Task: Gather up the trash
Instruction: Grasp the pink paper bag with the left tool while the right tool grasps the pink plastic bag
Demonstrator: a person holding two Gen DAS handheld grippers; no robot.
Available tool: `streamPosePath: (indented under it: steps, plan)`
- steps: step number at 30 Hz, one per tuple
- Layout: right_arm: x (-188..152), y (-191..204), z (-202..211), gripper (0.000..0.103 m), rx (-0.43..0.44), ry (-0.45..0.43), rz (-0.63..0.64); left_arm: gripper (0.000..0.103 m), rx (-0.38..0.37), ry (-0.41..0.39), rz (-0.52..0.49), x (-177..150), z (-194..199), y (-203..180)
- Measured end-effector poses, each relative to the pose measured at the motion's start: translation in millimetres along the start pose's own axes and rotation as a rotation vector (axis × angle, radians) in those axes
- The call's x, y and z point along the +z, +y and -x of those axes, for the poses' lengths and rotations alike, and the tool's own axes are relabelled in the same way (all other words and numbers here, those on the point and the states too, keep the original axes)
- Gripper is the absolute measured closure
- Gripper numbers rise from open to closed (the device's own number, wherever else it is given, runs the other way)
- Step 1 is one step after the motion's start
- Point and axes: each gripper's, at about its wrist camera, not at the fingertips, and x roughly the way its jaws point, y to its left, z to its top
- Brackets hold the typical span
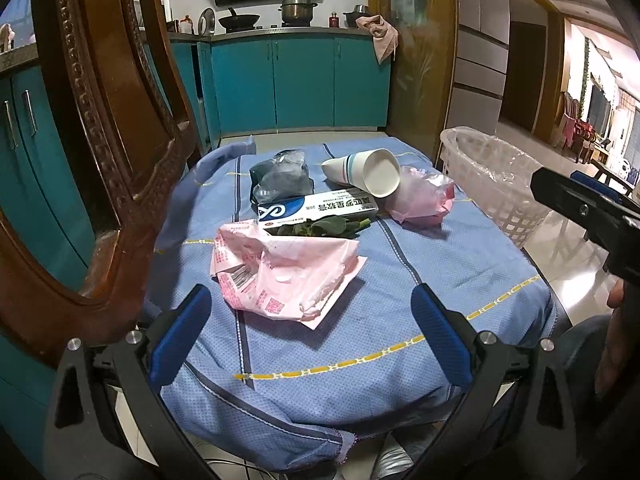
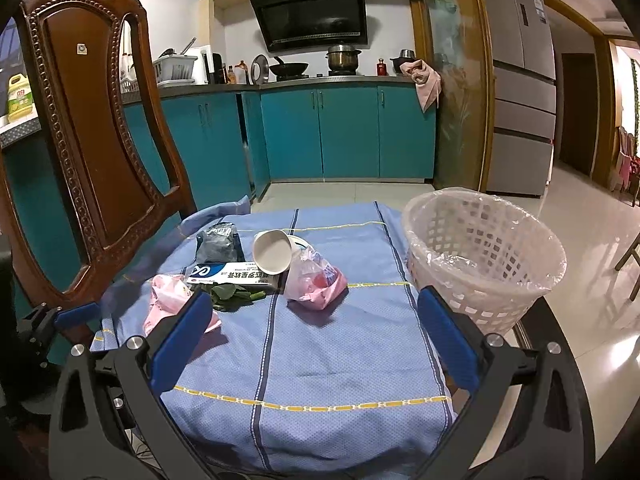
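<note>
Trash lies on a blue cloth-covered table [image 1: 360, 320]: a crumpled pink wrapper [image 1: 284, 272], a white and blue box [image 1: 316, 210], green leaves [image 1: 320, 227], a dark crumpled bag [image 1: 280, 178], a paper cup [image 1: 368, 172] on its side, and a pink plastic bag [image 1: 422, 198]. In the right wrist view the same cup [image 2: 274, 256], box [image 2: 228, 274] and pink bag [image 2: 314, 280] lie mid-table. A white lined basket [image 2: 484, 260] stands at the table's right edge. My left gripper [image 1: 312, 340] is open just short of the pink wrapper. My right gripper [image 2: 316, 344] is open and holds nothing.
A carved wooden chair back [image 2: 92, 152] stands close on the left of the table. Teal kitchen cabinets [image 2: 340, 132] and a stove with pots run along the back. Tiled floor [image 2: 580, 208] opens to the right past the basket. A hand [image 1: 616, 296] shows at the right.
</note>
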Motion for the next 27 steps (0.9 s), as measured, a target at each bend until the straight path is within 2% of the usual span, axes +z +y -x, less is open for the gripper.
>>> streamPosePath:
  steps: [5,10,14,17,19,21,23,25,27]
  plan:
    - [-0.2,-0.1,-5.9,0.003,0.004,0.026,-0.001,0.003,0.020,0.021,-0.012,5.8,-11.1,-2.3]
    - [2.5,-2.1,-21.4,0.003,0.018,0.072,-0.011,0.005,0.065,0.089,-0.031,18.4,-40.6,-3.4]
    - [9.0,-8.4,-54.3,0.003,0.047,0.167,-0.049,0.022,0.093,0.160,-0.047,25.6,-71.2,-5.0]
    - [15.5,-13.7,-76.3,0.003,0.056,0.215,-0.073,0.040,0.108,0.245,-0.053,22.5,-94.9,-4.1]
    - [19.3,-11.1,-86.1,0.003,0.046,0.217,-0.049,0.057,0.149,0.241,-0.076,18.5,-95.0,-4.7]
    - [21.6,-4.2,-96.8,0.004,0.036,0.226,-0.008,0.071,0.146,0.236,-0.070,18.2,-90.8,-1.4]
    - [22.7,3.8,-109.6,0.008,0.038,0.246,0.031,0.077,0.129,0.224,-0.041,18.9,-83.7,4.9]
    - [23.9,7.7,-119.4,0.013,0.038,0.262,0.052,0.080,0.133,0.178,-0.027,20.1,-68.6,9.4]
    - [24.3,8.0,-129.1,0.023,0.028,0.282,0.060,0.082,0.129,0.124,-0.014,20.6,-49.6,14.5]
